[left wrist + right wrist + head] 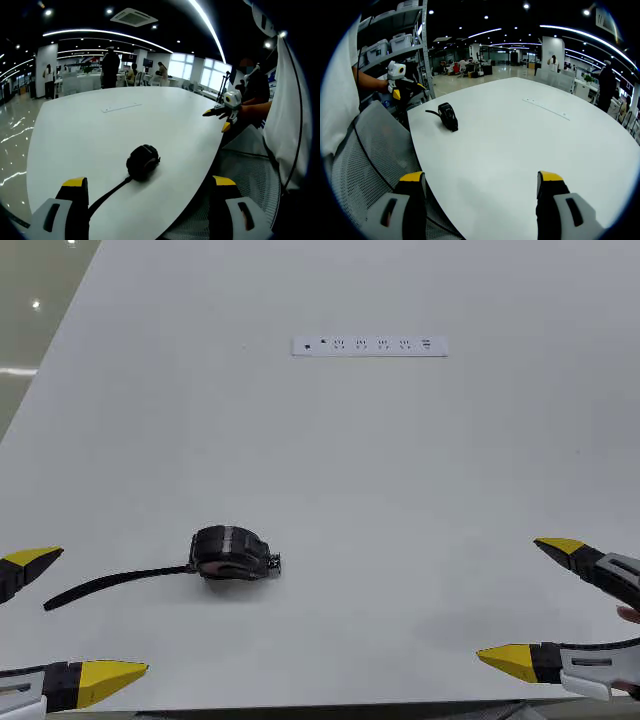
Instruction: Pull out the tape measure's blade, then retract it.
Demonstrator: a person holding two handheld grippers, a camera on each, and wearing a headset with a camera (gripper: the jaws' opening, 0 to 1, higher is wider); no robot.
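Right gripper (pixel 481 177) jaws spread wide, white table (pixel 520 150) — tape measure (pixel 447 116) far left; power strip (pixel 545 108) beyond

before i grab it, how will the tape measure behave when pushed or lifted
The tape measure has a compact, hard-looking case, so probably stiff and dense. On the smooth table it may slide when nudged. Its black strap lies curved, likely to dangle.

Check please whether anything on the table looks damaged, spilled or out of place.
Nothing stands out. The tape measure lies on the white table, its black strap trailing aside; a power strip lies flat beyond.
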